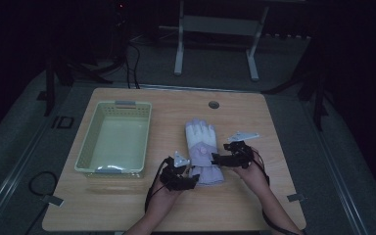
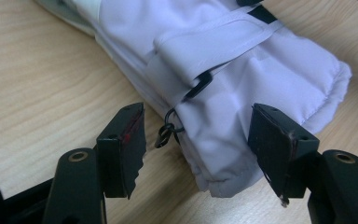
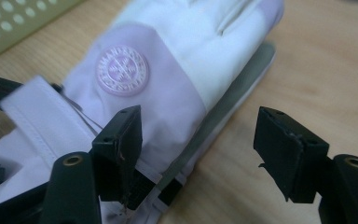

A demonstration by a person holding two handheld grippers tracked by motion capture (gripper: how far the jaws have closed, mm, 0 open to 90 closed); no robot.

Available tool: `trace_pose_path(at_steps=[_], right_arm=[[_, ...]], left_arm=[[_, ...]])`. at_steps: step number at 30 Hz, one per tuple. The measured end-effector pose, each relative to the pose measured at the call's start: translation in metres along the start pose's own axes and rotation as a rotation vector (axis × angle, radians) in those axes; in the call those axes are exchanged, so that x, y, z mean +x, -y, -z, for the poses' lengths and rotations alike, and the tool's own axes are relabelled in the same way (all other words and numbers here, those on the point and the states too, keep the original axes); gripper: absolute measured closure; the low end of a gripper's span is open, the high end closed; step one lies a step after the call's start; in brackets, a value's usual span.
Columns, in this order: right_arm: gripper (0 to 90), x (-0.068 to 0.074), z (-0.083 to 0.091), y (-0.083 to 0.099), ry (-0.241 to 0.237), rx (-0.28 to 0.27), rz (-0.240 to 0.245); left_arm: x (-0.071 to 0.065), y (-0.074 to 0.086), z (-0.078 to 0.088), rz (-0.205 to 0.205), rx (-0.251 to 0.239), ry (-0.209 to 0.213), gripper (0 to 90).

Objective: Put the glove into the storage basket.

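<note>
One glove [image 1: 203, 149] lies mid-table, one basket [image 1: 113, 138] towards the left edge; left gripper [image 1: 188, 180] and right gripper [image 1: 218, 158] both gape around the glove, unclamped

The high view is dim and underexposed: the far room sinks into near black, and the wooden table [image 1: 127, 205] shows only muted colour, with soft detail and faint shadows. Both gripper views are much brighter and evenly lit, without glare. In them the glove [image 3: 168, 70] turns soft toward the far edge, while the near black jaws stay fairly sharp.
</note>
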State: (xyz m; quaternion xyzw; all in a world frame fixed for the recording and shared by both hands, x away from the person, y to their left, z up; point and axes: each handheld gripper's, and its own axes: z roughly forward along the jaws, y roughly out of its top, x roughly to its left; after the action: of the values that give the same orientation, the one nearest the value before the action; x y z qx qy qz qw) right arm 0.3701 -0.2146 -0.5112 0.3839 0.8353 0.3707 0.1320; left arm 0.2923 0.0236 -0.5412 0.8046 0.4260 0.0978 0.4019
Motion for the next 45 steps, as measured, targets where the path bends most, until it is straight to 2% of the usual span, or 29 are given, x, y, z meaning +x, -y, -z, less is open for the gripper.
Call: trace_pose_path(at_steps=[1, 4, 5, 6, 8, 9, 10, 11, 12, 13, 14, 15, 16, 17, 18, 19, 20, 21, 22, 23, 24, 26, 27, 29, 31, 34, 38, 45], right_arm=[[32.7, -0.003, -0.006, 0.003, -0.018, 0.034, -0.029], [35.2, -0.005, -0.012, 0.006, -0.036, 0.056, -0.055], [40.2, -0.009, -0.019, 0.01, -0.072, 0.072, -0.104], [40.2, -0.009, -0.019, 0.01, -0.072, 0.072, -0.104], [42.4, -0.012, -0.025, 0.013, -0.112, 0.077, -0.158], [46.6, -0.015, -0.027, 0.015, -0.159, 0.077, -0.189], [46.6, -0.015, -0.027, 0.015, -0.159, 0.077, -0.189], [48.4, -0.017, -0.029, 0.015, -0.175, 0.08, -0.201], [51.8, -0.02, -0.031, 0.017, -0.224, 0.082, -0.229], [55.1, -0.024, -0.033, 0.018, -0.265, 0.088, -0.263], [55.1, -0.024, -0.033, 0.018, -0.265, 0.088, -0.263], [59.3, -0.028, -0.035, 0.019, -0.306, 0.091, -0.298], [59.3, -0.028, -0.035, 0.019, -0.306, 0.091, -0.298], [64.6, -0.029, -0.036, 0.02, -0.328, 0.089, -0.318], [64.6, -0.029, -0.036, 0.02, -0.328, 0.089, -0.318], [72.6, -0.027, -0.034, 0.019, -0.309, 0.085, -0.307], [72.6, -0.027, -0.034, 0.019, -0.309, 0.085, -0.307], [78.4, -0.02, -0.031, 0.015, -0.253, 0.087, -0.267], [78.4, -0.02, -0.031, 0.015, -0.253, 0.087, -0.267], [80.2, -0.009, -0.028, 0.012, -0.184, 0.085, -0.203], [80.2, -0.009, -0.028, 0.012, -0.184, 0.085, -0.203], [81.0, 0.0, -0.024, 0.009, -0.128, 0.07, -0.15], [81.1, 0.002, -0.023, 0.009, -0.115, 0.069, -0.141], [81.2, 0.011, -0.019, 0.006, -0.066, 0.062, -0.097], [81.3, 0.014, -0.017, 0.004, -0.049, 0.065, -0.072], [81.3, 0.017, -0.014, 0.002, -0.038, 0.059, -0.058], [81.4, 0.024, -0.01, -0.002, -0.005, 0.046, -0.02], [81.5, 0.03, -0.001, -0.012, 0.015, 0.019, -0.002]], left_arm=[[0.001, 0.001, -0.002, 0.006, 0.006, 0.005, 36.3], [0.003, 0.002, -0.007, 0.018, 0.02, 0.022, 35.7], [0.005, 0.002, -0.011, 0.027, 0.03, 0.038, 35.4], [0.005, 0.002, -0.011, 0.027, 0.03, 0.038, 35.4], [0.008, 0.003, -0.014, 0.038, 0.04, 0.059, 35.5], [0.011, 0.003, -0.015, 0.046, 0.046, 0.078, 35.6], [0.011, 0.003, -0.015, 0.046, 0.046, 0.078, 35.9], [0.015, 0.003, -0.017, 0.054, 0.056, 0.107, 35.9], [0.016, 0.003, -0.018, 0.067, 0.056, 0.12, 36.4], [0.021, 0.003, -0.02, 0.087, 0.064, 0.158, 37.2], [0.021, 0.003, -0.02, 0.087, 0.064, 0.158, 38.5], [0.022, 0.003, -0.02, 0.083, 0.07, 0.17, 38.8], [0.022, 0.003, -0.02, 0.08, 0.072, 0.172, 38.8], [0.024, 0.002, -0.021, 0.087, 0.078, 0.205, 43.6], [0.024, 0.002, -0.021, 0.087, 0.078, 0.205, 46.0], [0.025, 0.002, -0.022, 0.096, 0.082, 0.226, 49.9], [0.026, 0.002, -0.022, 0.098, 0.084, 0.239, 49.9], [0.026, 0.001, -0.021, 0.098, 0.089, 0.252, 60.3], [0.025, 0.001, -0.02, 0.097, 0.092, 0.251, 60.3], [0.023, -0.001, -0.019, 0.083, 0.096, 0.24, 66.8], [0.022, -0.002, -0.018, 0.075, 0.099, 0.232, 66.8], [0.02, -0.004, -0.015, 0.081, 0.113, 0.223, 70.8], [0.019, -0.004, -0.015, 0.073, 0.11, 0.215, 71.1], [0.02, -0.006, -0.013, 0.074, 0.122, 0.221, 72.6], [0.019, -0.008, -0.011, 0.069, 0.129, 0.217, 73.2], [0.018, -0.011, -0.008, 0.052, 0.135, 0.21, 73.8], [0.016, -0.017, -0.002, 0.017, 0.147, 0.203, 74.5], [0.015, -0.03, 0.011, -0.004, 0.137, 0.197, 74.7]])
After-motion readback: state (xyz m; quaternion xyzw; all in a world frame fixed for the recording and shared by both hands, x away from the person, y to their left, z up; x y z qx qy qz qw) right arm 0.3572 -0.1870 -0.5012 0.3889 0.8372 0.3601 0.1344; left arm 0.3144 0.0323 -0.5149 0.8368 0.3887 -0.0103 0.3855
